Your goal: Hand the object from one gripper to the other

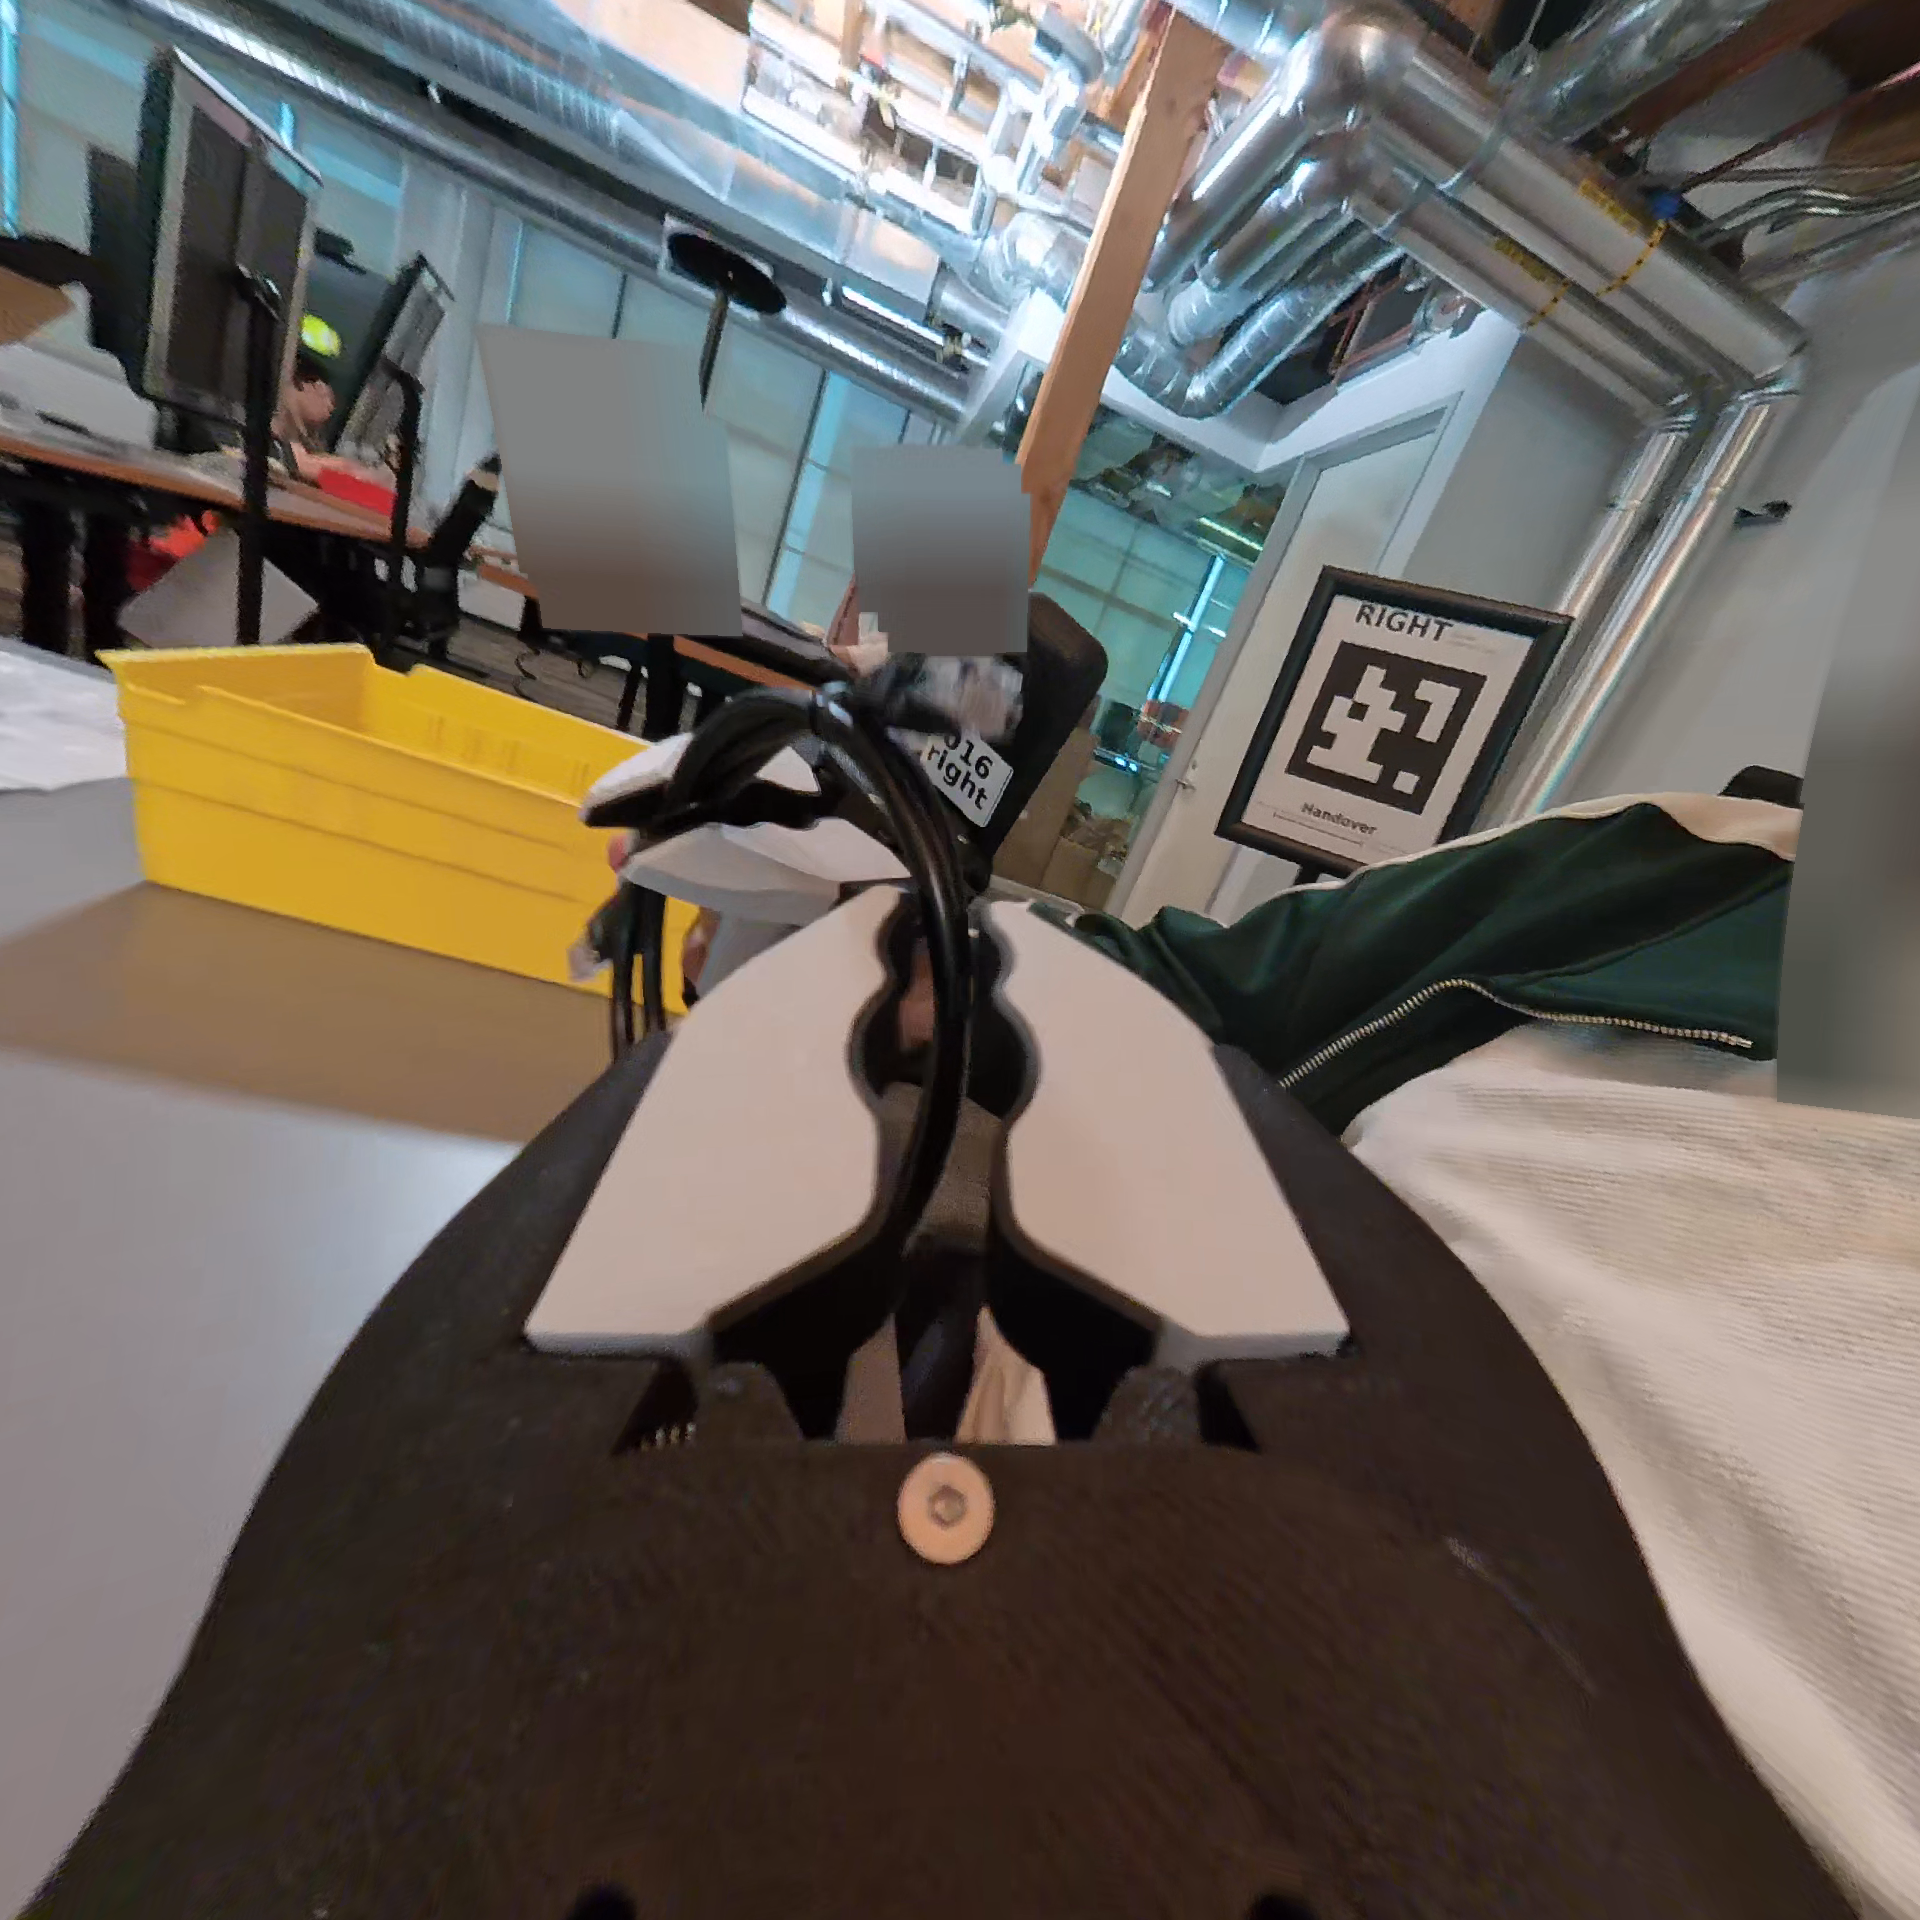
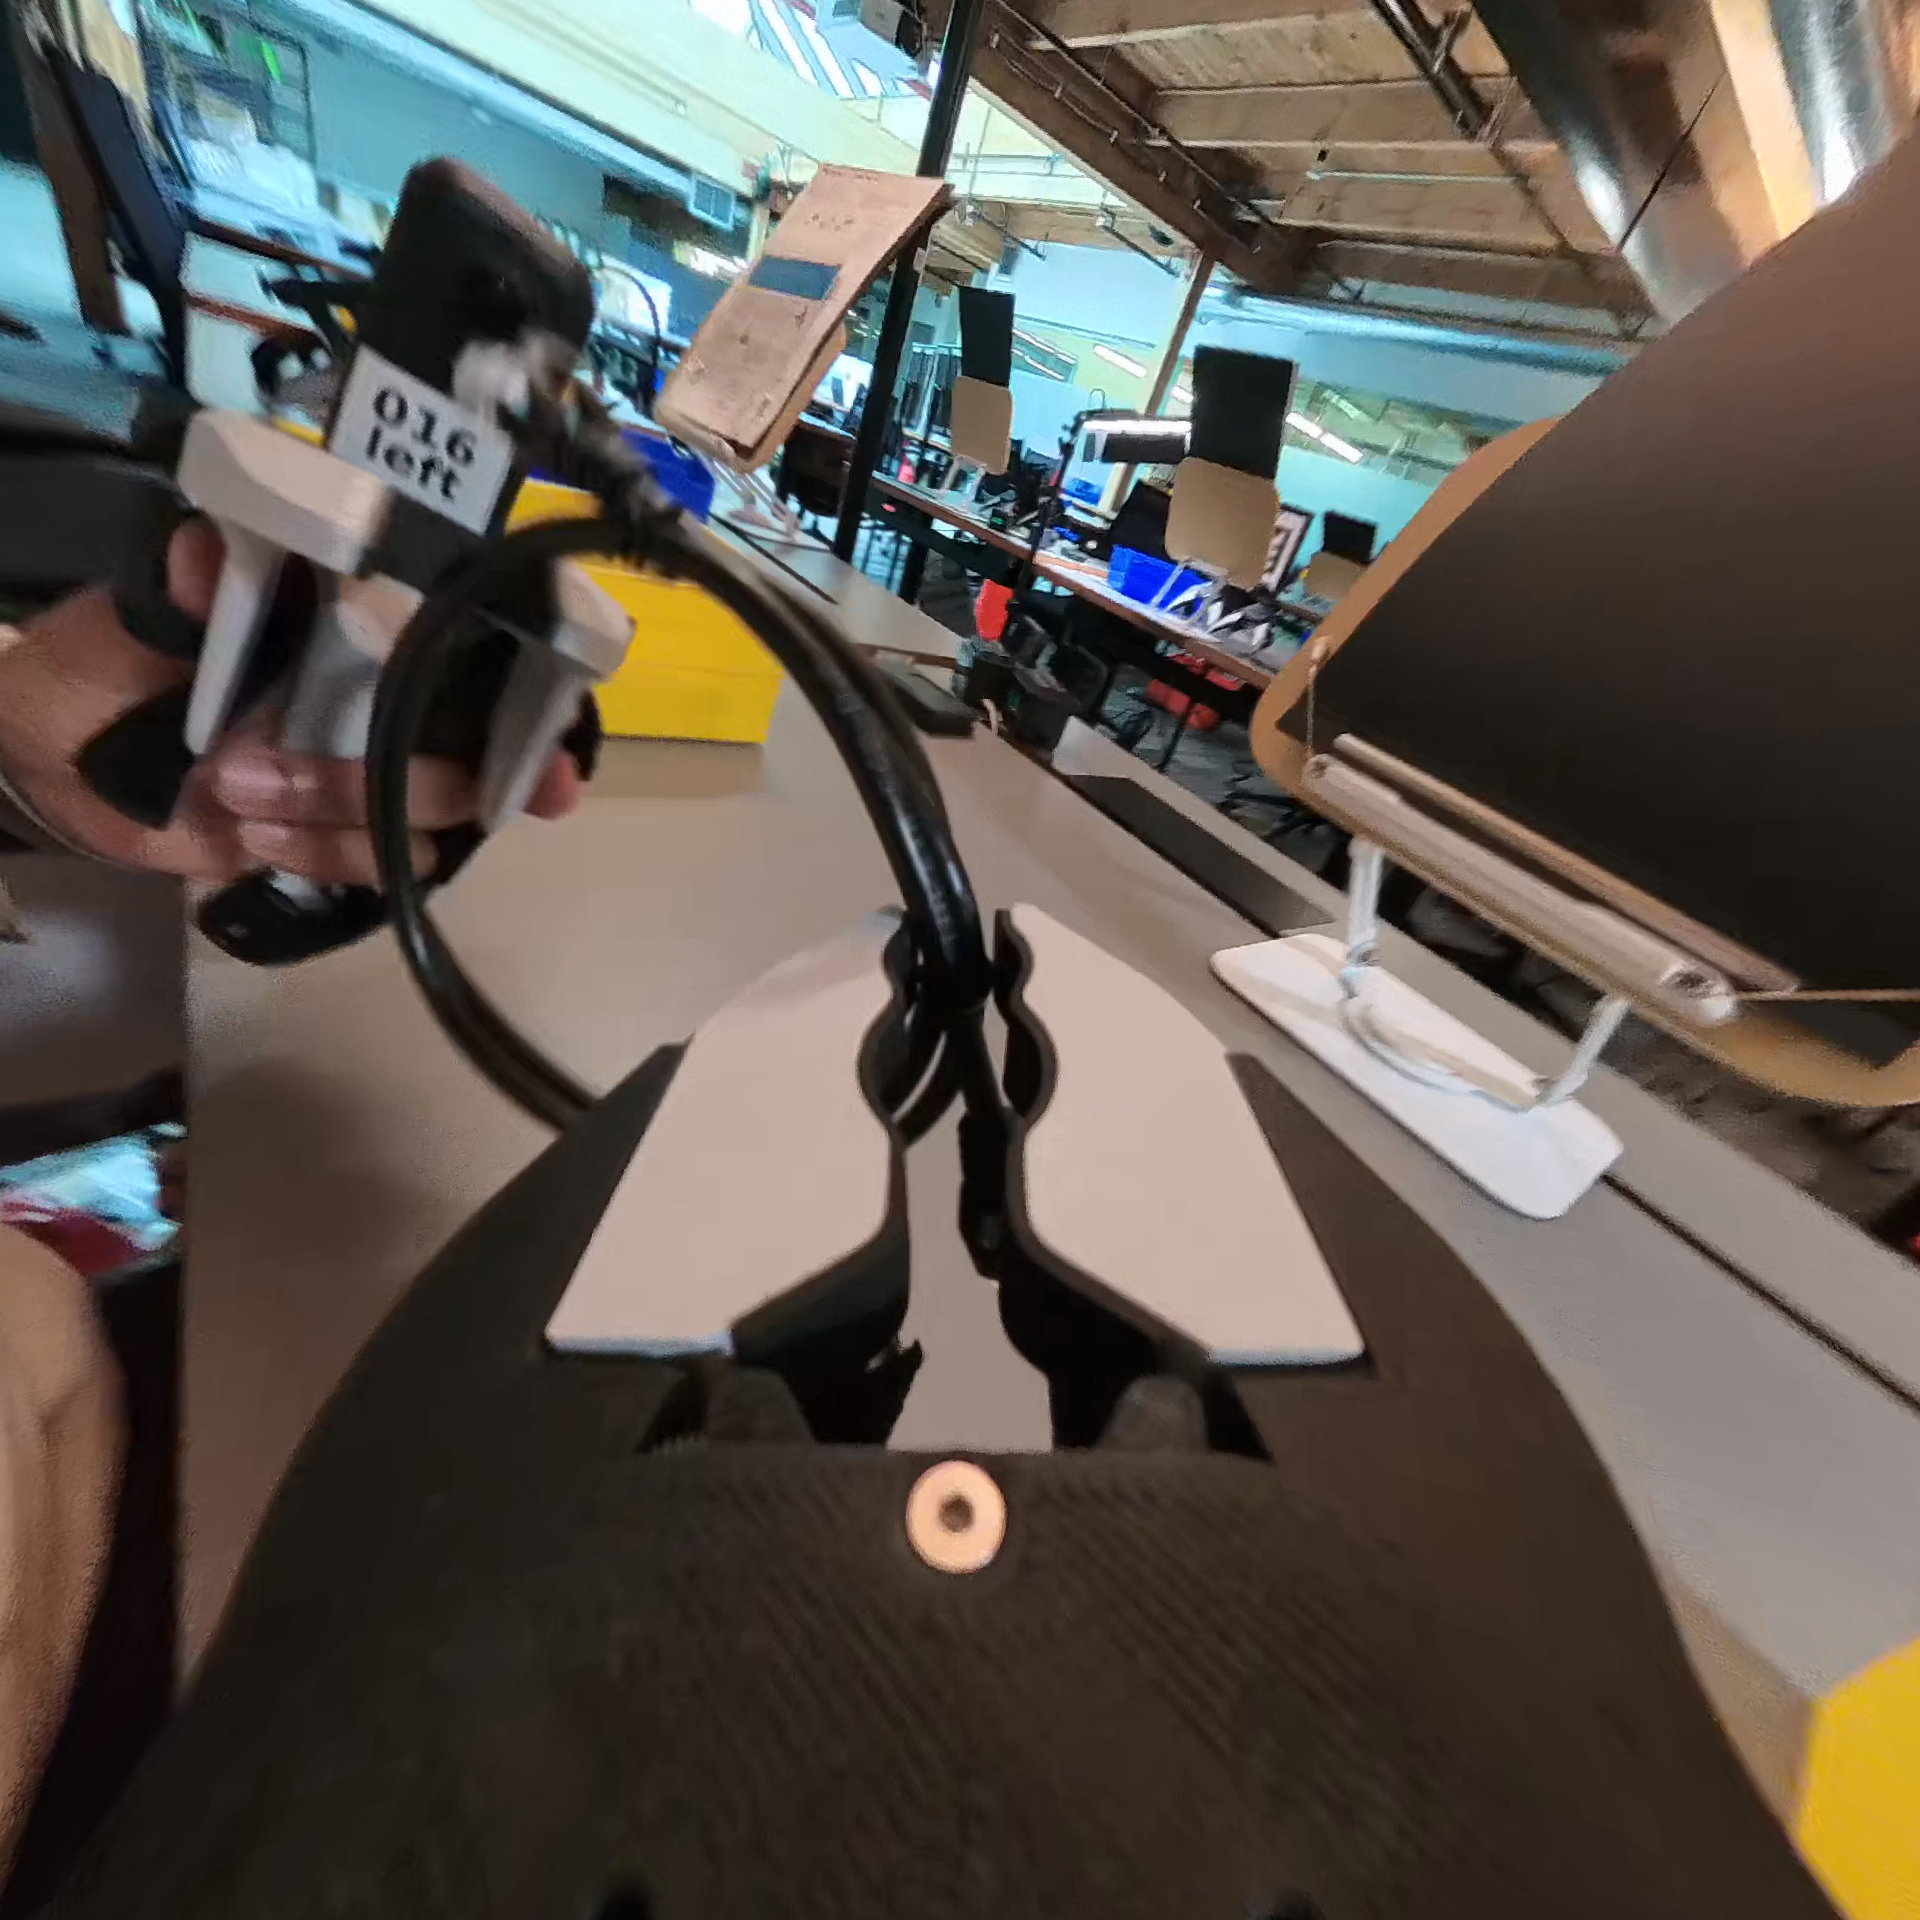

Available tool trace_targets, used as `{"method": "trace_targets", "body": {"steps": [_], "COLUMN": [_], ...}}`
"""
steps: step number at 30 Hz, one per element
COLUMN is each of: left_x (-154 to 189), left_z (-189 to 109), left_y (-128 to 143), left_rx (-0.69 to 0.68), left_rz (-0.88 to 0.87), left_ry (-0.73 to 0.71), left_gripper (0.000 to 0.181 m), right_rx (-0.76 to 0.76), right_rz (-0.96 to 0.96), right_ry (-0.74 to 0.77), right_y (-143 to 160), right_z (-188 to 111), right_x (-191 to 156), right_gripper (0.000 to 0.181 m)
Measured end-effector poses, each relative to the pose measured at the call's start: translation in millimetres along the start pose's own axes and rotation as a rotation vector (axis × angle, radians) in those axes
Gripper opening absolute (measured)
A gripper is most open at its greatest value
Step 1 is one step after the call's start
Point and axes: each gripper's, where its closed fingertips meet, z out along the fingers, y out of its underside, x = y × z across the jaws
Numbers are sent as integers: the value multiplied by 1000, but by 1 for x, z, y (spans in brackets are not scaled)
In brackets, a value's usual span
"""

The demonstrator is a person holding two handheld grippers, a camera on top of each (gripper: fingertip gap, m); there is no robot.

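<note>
A black coiled cable (image 1: 940, 935), bound with a tie, hangs between my two grippers above the grey table (image 1: 208, 1195). My left gripper (image 1: 940, 925) has its white fingers (image 1: 748, 1122) close together with a strand of the cable between the tips. The right gripper shows farther off in this view (image 1: 727, 810), closed around the cable bundle. In the right wrist view, my right gripper (image 2: 951, 966) is shut on the cable (image 2: 894, 769). The cable arcs up to the left gripper (image 2: 395, 623), which a hand (image 2: 94, 727) holds. A black plug (image 2: 270, 925) dangles below it.
A yellow bin (image 1: 343, 769) stands on the table beyond the grippers, also in the right wrist view (image 2: 686, 665). A dark board on a white stand (image 2: 1455, 1091) sits at the right. A green sleeve (image 1: 1507, 935) and a framed marker sign (image 1: 1392, 717) are to the right. My right fingertips sit around 10 centimeters from my left ones.
</note>
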Motion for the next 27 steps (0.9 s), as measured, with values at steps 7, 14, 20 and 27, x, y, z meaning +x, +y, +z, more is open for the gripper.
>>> {"method": "trace_targets", "body": {"steps": [7,14,20,27], "left_x": [-14,-23,-26,-29], "left_z": [-11,-5,2,2], "left_y": [-23,-7,9,13], "left_rx": [125,32,-60,-74], "left_rz": [86,128,165,155], "left_ry": [-134,-190,-211,-216], "left_gripper": [71,67,60,60], "right_rx": [-54,-628,-829,-962], "right_rz": [5,96,282,285], "right_ry": [138,614,766,787], "right_y": [-44,16,103,132], "right_z": [-34,-176,-241,-244], "right_x": [59,204,243,248], "right_gripper": [14,14,14,75]}}
